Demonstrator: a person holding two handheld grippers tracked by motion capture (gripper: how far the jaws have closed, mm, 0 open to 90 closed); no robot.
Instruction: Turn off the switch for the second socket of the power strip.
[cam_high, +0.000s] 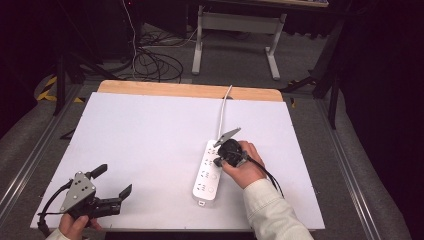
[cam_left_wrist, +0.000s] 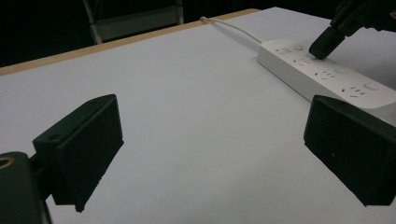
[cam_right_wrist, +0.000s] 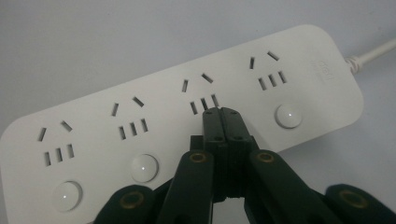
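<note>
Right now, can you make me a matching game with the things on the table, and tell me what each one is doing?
Things:
1. right gripper
2. left gripper
3. power strip
4. white cord

States:
A. jaws spread wide apart, nothing between them
B. lying flat on the white table, four sets of sockets facing up
C. jaws shut together, tips down on the strip's top
D. runs from the strip's far end toward the table's wooden edge

Pairs: 1-C, 2-A, 3-B, 4-D
</note>
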